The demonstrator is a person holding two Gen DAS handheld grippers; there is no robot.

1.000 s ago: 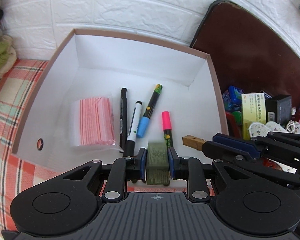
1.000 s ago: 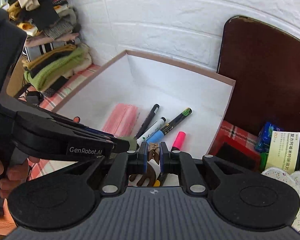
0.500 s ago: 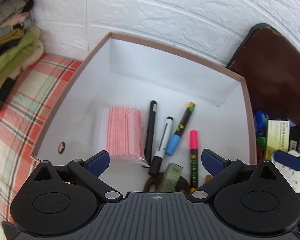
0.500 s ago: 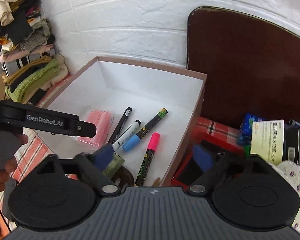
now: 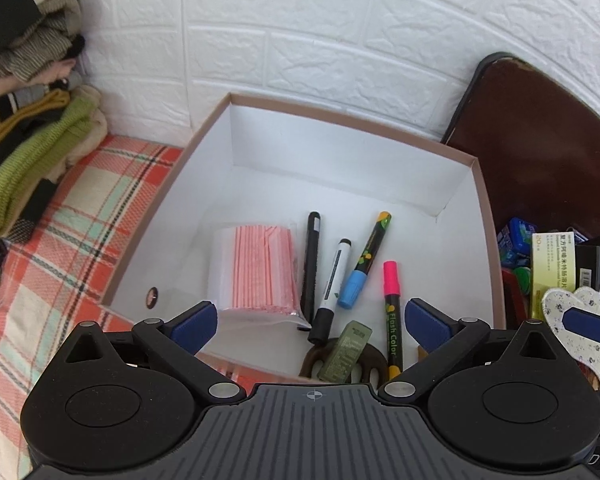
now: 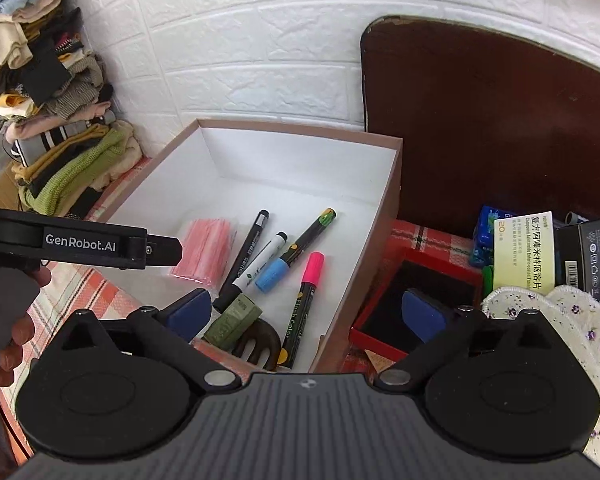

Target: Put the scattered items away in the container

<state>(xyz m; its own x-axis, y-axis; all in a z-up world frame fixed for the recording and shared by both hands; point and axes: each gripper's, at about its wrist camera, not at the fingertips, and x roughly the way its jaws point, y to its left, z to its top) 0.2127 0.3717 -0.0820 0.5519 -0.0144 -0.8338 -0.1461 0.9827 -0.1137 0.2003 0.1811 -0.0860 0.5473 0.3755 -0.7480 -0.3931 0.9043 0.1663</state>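
Two blue-padded fingers of the left claw (image 5: 311,322) stand wide apart in the left wrist view, holding nothing, above the near edge of the white box (image 5: 340,148). Inside the box lie a bag of pink strips (image 5: 256,270) on the left, then a black pen (image 5: 312,264), a white marker with a black cap (image 5: 334,284), a black marker with a blue cap (image 5: 366,260) and a pink-capped "Flash Color" marker (image 5: 392,316). Nearest the camera, an olive-green packet (image 5: 346,352) rests across a brown comb (image 5: 340,360) at the box's near wall. Left of the box is a plaid cloth (image 5: 80,216) with folded clothes (image 5: 28,140) stacked at its far left. Right of the box sit a yellow medicine carton (image 5: 552,272) and a dark brown board (image 5: 540,148) leaning against the white brick wall.

From the right wrist view, the right claw (image 6: 306,316) is also spread wide and empty, one finger over the box's near left corner, the other over a red tray (image 6: 416,280) just right of the box. The markers, pink bag, green packet and comb all lie inside the box. The left gripper's black arm, marked "GenRobot.AI", reaches in from the left, its holder's hand (image 6: 16,328) partly visible. A floral cloth (image 6: 572,320) lies at the near right.
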